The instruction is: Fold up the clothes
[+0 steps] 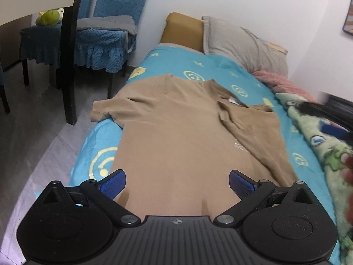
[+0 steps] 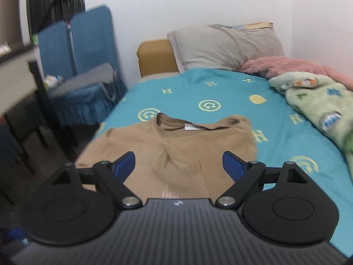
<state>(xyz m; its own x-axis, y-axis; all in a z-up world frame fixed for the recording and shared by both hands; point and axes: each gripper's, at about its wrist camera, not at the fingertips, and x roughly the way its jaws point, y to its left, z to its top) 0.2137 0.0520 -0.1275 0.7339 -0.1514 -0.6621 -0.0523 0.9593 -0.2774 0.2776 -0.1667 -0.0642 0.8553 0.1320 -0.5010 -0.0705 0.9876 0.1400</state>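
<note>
- shirt point(image 1: 176, 137) lies flat on the bed point(image 1: 154, 59), right side folded in over the body, left sleeve at 10 o'clock out over the bed edge.
- my left gripper point(image 1: 177, 184) and right gripper point(image 2: 178, 165): both spread wide, empty, hovering above the shirt.
- blanket point(image 2: 320, 101) crowds 3 o'clock; open bed toward 12.

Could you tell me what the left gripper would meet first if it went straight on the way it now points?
Most likely the tan shirt, which fills the gap between the left gripper's open fingers; depth is unclear.
</note>
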